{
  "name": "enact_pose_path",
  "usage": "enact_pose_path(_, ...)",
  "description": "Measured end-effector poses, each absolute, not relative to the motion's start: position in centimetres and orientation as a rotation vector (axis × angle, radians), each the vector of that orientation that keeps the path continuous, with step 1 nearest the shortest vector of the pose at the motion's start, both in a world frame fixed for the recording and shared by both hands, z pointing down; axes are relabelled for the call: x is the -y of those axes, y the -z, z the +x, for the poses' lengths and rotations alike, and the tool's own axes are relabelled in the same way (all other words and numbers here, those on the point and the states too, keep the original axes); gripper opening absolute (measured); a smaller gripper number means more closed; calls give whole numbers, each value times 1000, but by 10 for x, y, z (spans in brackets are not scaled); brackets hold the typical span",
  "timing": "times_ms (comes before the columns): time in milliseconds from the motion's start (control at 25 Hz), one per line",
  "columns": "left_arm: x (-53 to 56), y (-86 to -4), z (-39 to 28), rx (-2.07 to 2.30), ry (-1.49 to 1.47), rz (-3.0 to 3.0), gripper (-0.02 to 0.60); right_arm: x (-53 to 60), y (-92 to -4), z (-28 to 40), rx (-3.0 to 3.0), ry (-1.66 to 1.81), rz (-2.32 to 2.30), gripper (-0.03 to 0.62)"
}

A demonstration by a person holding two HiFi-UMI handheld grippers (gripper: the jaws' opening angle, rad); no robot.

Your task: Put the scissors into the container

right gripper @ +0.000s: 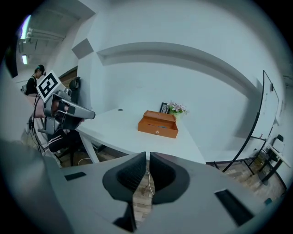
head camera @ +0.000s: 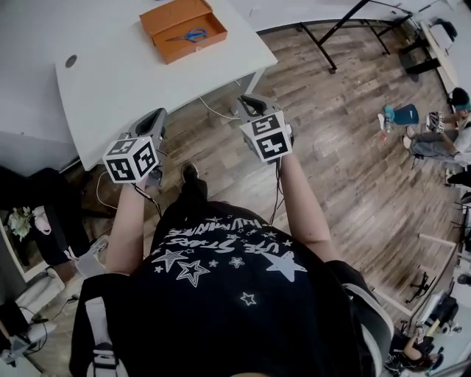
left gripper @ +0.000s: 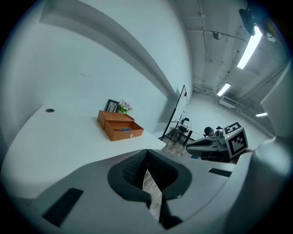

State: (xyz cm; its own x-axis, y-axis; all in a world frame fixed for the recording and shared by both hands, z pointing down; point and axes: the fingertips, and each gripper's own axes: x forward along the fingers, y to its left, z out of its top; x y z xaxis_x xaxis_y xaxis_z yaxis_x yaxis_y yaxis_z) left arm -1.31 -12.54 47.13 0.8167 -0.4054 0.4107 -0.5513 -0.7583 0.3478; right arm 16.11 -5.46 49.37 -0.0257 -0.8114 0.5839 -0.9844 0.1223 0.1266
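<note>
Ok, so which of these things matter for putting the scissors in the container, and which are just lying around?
Job: scissors, already lying in the orange container; left gripper and right gripper, both shut and empty.
Just lying about: flowers, picture frame, cable on the floor, people sitting at the far right.

Right gripper [right gripper: 147, 156] sits bottom center, jaws pretty much together, nothing between them. Mid-frame there's an open orange container [right gripper: 158, 124] on the white tabletop [right gripper: 122, 131], flowers [right gripper: 176, 108] just behind it. Left gripper [right gripper: 89, 114] hangs off at the left.
</note>
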Motion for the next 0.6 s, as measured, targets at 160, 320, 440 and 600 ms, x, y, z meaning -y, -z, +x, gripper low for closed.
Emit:
enact_pose_path(160, 96, -471, -24, 719, -422, 2529, 18, 28, -489, 151, 1889, -418, 1727, 57)
enact_pose_path(320, 64, -470, -29, 718, -416, 2524, 18, 1, -481, 144, 1898, -402, 1738, 52)
enact_pose_path(440, 48, -471, -32, 710, -410, 2522, 18, -13, -480, 141, 1896, -396, 1741, 52)
enact_pose_path(600, 19, -467, -37, 703, -407, 2527, 18, -40, -474, 134, 1893, -380, 1744, 49)
